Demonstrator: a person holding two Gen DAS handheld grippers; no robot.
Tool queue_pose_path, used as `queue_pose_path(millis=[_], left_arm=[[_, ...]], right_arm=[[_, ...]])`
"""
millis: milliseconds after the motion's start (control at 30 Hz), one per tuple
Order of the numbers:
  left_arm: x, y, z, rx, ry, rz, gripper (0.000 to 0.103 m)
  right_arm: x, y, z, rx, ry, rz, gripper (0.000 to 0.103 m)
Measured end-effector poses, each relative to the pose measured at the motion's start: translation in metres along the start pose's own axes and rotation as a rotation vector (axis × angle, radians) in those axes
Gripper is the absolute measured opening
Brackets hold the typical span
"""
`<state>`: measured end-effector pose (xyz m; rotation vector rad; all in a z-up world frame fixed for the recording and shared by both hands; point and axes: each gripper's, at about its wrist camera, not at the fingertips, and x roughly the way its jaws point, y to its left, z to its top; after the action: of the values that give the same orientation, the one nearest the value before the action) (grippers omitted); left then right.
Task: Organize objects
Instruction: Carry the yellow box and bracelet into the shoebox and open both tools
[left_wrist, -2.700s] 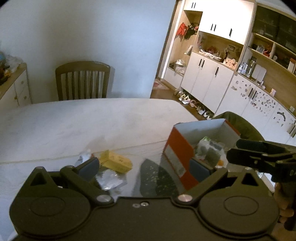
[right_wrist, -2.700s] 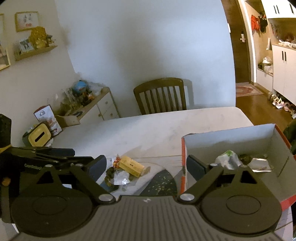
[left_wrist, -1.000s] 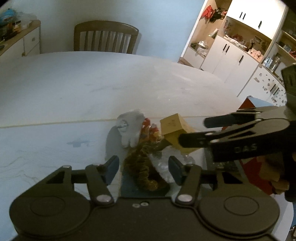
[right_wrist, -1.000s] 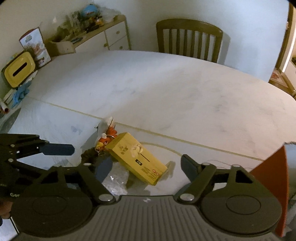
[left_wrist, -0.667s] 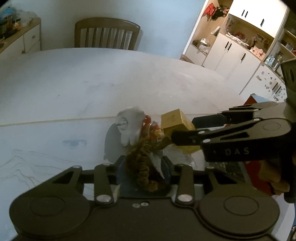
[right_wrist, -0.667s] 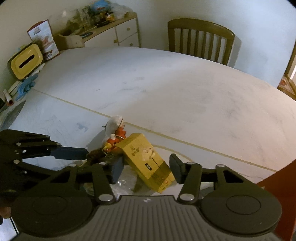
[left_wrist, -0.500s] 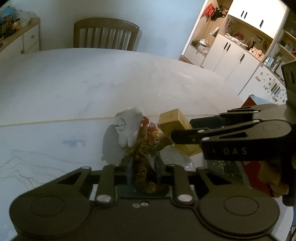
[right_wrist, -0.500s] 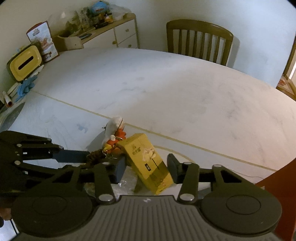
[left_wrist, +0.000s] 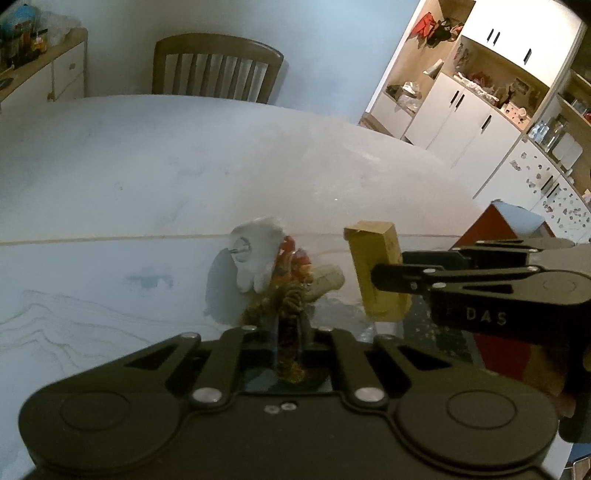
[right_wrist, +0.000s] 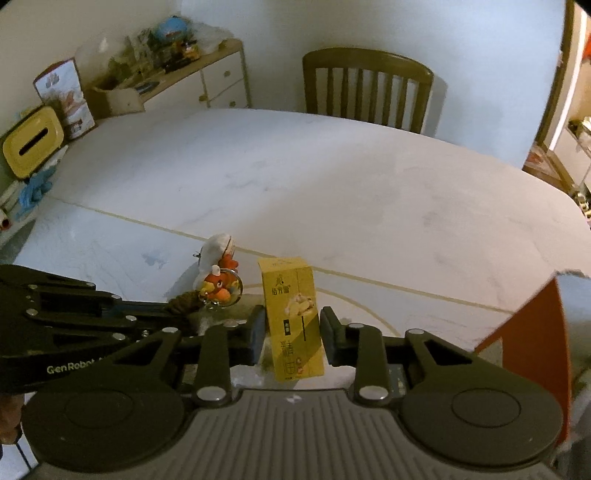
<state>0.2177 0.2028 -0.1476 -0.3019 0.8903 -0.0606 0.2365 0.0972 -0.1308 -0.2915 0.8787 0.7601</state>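
Left wrist view hides most of what your left gripper (left_wrist: 290, 341) pinches: a brown cord (left_wrist: 289, 347) runs down between the pads, which have just been closing onto it, and its lower end disappears behind the gripper body at bottom centre. Above it a white pouch (left_wrist: 256, 254) and a red charm (left_wrist: 291, 258) overlap, and you cannot tell how they join. At right, your right gripper (left_wrist: 384, 277) covers the lower half of the yellow box (left_wrist: 373, 243). Right wrist view shows that box (right_wrist: 293, 321) face on, printed, upright at lower centre; the right gripper (right_wrist: 293, 334) has just been closing and both pads press its sides. Here the charm (right_wrist: 219, 286) reads as an orange fish on a ring. Only a corner of the red carton (right_wrist: 524, 328) shows, cut off at right. The bench (right_wrist: 314, 184) is white.
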Motion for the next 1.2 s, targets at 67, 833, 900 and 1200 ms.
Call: queue_pose_path(millis=[67, 833, 900, 1200], left_arm=[[-0.007, -0.002, 0.0, -0.007, -0.004, -0.007, 0.006], [-0.08, -0.102, 0.017, 0.043, -0.044, -0.14, 0.006], [-0.081, -0.116, 0.019, 0.058, -0.049, -0.15, 0.006], [-0.072, -0.171, 0.021, 0.113, -0.049, -0.176, 0.006]], right_arm=[[-0.009, -0.002, -0.003, 0.019, -0.017, -0.004, 0.031], [-0.156, -0.037, -0.038, 0.153, -0.148, 0.021, 0.031], [-0.166, -0.045, -0.04, 0.161, -0.155, 0.017, 0.031], [-0.2, -0.1, -0.053, 0.206, -0.175, -0.019, 0.031]])
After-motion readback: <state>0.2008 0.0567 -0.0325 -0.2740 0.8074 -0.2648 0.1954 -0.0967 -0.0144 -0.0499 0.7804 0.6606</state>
